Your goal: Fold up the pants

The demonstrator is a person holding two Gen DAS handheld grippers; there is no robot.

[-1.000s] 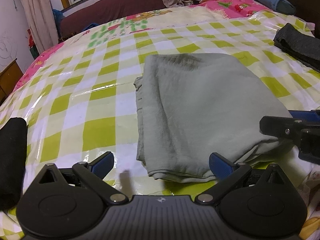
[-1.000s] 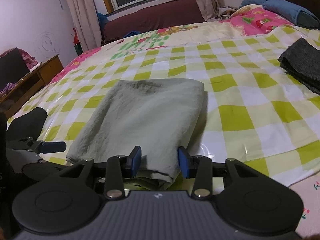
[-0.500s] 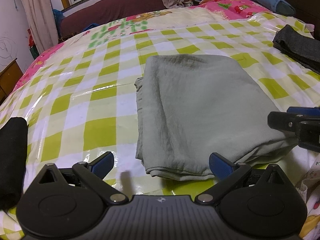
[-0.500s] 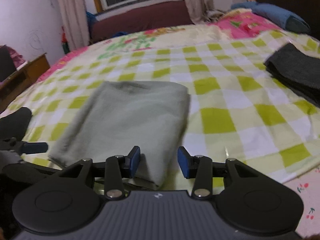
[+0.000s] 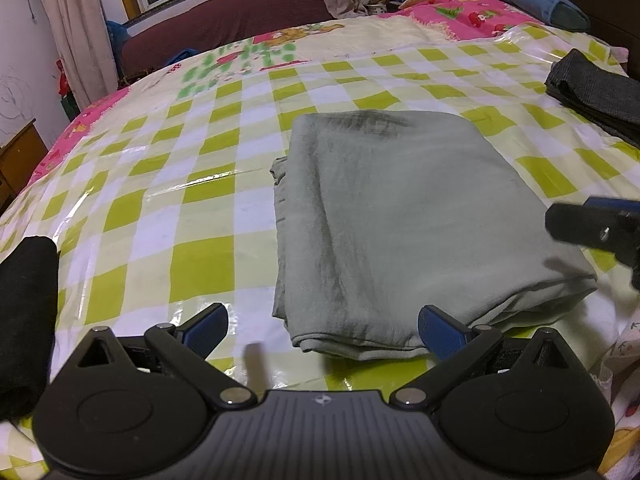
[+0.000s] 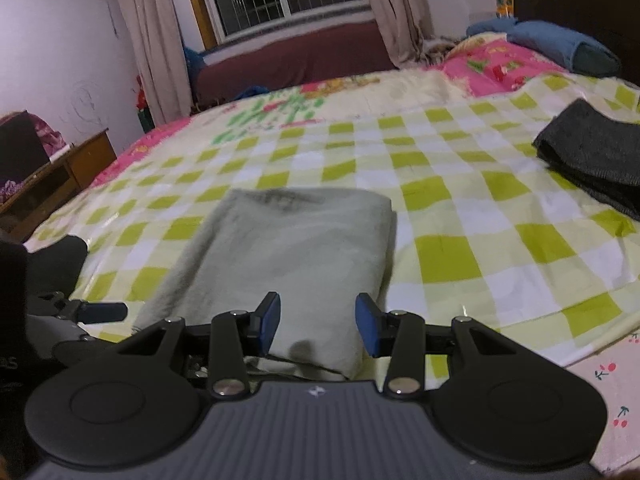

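Observation:
Grey-green pants lie folded into a flat rectangle on the green-checked bed cover. My left gripper hovers at their near edge, jaws wide open, nothing between the pads. In the right wrist view the pants stretch away from my right gripper, whose blue pads stand partly apart above the near right corner without pressing the cloth. The right gripper's finger shows at the right edge of the left wrist view, and the left gripper's finger at the lower left of the right wrist view.
A dark grey folded garment lies on the bed to the right. A black garment sits at the left near edge. Blue pillows are at the far right, a wooden nightstand stands left of the bed.
The right gripper has tipped upward a little and drawn back to the right, off the pants' edge. The left gripper and the pants have not moved.

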